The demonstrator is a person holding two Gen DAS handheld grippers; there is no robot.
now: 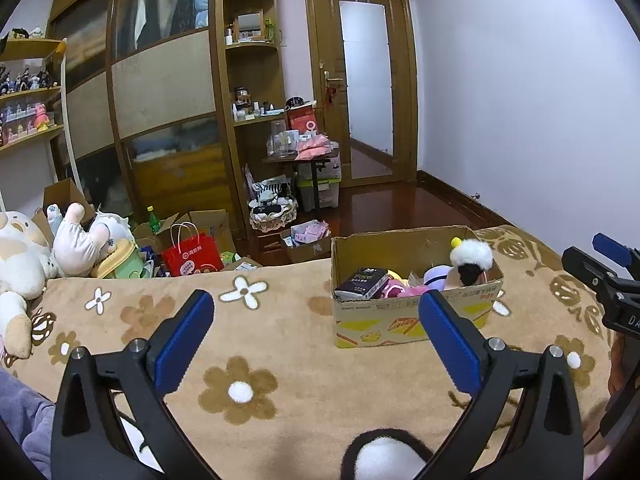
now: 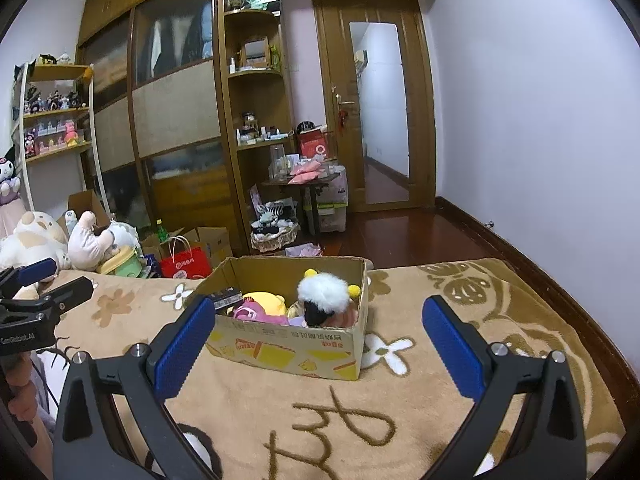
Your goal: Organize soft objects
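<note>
**Q:** Nearest the lens in the left wrist view, what lies below the left gripper (image 1: 316,320)?

**A:** Black-and-white plush (image 1: 384,456), seen only in part at the bottom edge, on the flowered blanket (image 1: 280,344). It sits below and behind the blue pads; nothing lies between them. The jaws stand wide apart and hold nothing.

**Q:** And what appears from left to right?

**A:** At far left, a cream plush (image 1: 20,256) and a pink-and-white plush (image 1: 78,244) rest at the blanket's edge, well apart from the gripper. Right of centre stands the cardboard box (image 1: 400,320), already holding a dark tissue pack (image 1: 362,282), pink soft toys (image 1: 400,290) and a white fluffy toy (image 1: 472,256). At far right the right gripper (image 2: 320,322) enters; its own view shows its jaws equally wide and empty, with the box straight ahead between its pads but beyond them.

**Q:** Which step is in hand?

**A:** Probably choosing the next soft object, since both claws are free and toys remain outside the box.

**Q:** How is it done well?

**A:** Take the nearby black-and-white plush first: tip the left gripper down over its body, close on the bulk rather than on loose fur, then lift clear of the blanket before carrying it over the box's near wall. Release above the open space on the left of the box, not onto the tall fluffy toy, which could tip out.
</note>
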